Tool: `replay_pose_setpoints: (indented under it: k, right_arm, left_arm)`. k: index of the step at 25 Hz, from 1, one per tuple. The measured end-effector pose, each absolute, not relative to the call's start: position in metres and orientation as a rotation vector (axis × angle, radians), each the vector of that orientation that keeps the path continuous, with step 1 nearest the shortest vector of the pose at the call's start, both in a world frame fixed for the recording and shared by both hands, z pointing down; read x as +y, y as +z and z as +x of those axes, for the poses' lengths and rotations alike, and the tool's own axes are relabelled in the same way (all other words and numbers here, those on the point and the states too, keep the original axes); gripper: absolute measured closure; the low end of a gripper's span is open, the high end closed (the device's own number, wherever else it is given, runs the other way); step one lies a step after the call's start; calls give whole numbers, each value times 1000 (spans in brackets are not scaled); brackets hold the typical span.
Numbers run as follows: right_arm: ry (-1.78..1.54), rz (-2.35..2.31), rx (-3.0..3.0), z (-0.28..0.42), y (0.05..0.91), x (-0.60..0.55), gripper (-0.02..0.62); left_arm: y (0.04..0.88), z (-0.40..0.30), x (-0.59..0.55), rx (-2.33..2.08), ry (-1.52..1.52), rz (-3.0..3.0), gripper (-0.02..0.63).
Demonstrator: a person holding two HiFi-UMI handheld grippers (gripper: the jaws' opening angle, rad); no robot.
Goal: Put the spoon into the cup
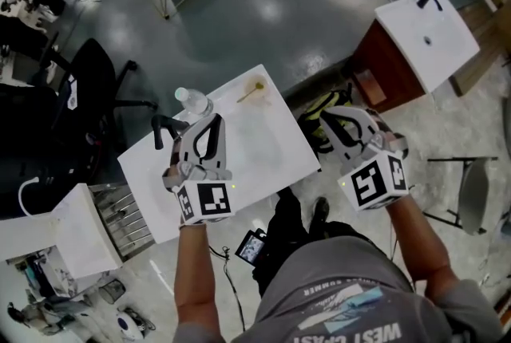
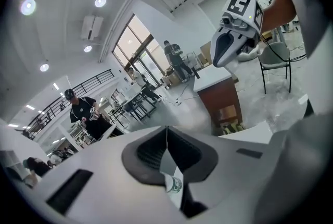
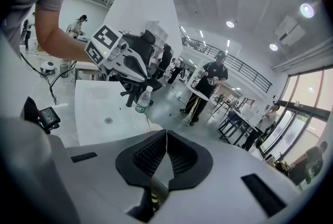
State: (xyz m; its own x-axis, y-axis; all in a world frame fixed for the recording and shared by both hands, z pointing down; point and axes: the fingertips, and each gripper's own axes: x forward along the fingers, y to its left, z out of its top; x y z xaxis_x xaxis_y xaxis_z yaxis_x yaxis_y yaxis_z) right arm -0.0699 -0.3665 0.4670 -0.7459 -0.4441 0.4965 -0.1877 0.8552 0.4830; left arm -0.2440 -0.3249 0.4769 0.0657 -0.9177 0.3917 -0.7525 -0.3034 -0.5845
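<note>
Spoon [image 1: 251, 90] lies flat near the far right corner of the desk [image 1: 267, 143]. Its long axis runs diagonally, bowl toward the far edge, handle angling back toward the bottle [image 1: 192, 100]. Left gripper [image 1: 209, 122] hangs over the desk, right gripper [image 1: 329, 120] just off its right edge. Both sets of jaws are pressed together, holding nothing.

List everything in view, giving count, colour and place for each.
table: one, white, centre, in front of the person
water bottle: one, clear with a green label, upright at the table's far left
spoon: one, yellowish, lying near the table's far corner
dark object: one, black, table's left edge by the bottle; cannot tell what it is
second table: one, white top and brown side, far right
office chair: one, black, left of the table
left gripper: one, white and black, over the table's left part, jaws together, empty
right gripper: one, white and black, beyond the table's right edge, jaws together, empty
</note>
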Motion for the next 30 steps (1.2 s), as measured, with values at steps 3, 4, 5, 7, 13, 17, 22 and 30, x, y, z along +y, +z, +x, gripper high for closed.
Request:
replay_pose_setpoints:
  k: [3, 4, 5, 7, 13, 17, 22, 30]
  right_arm:
    - [-584, 454, -2423, -71, 447, -360, 563]
    - [-598, 452, -2427, -71, 442, -357, 563]
    - [-611, 451, -2431, -70, 436, -355, 563]
    - [-638, 449, -2438, -69, 425, -350, 563]
    - [-716, 428, -2460, -71, 394, -333, 565]
    - [-756, 406, -2472, -72, 376, -318, 565]
    - [-798, 387, -2487, -67, 357, -298, 565]
    - [-860, 366, -2520, -55, 328, -267, 565]
  left_arm:
    - [454, -240, -309, 1694, -1054, -2080, 604]
    - [446, -238, -305, 1693, -1053, -2067, 604]
    - [438, -236, -300, 1689, -1053, -2054, 604]
    - [422, -230, -292, 1680, -1056, -2031, 604]
    - [393, -217, -271, 1666, -1016, -2011, 604]
    - [377, -210, -260, 1665, -990, -2004, 604]
    - [349, -198, -242, 1635, -1032, -1951, 604]
    - [333, -177, -210, 1658, -950, -1933, 604]
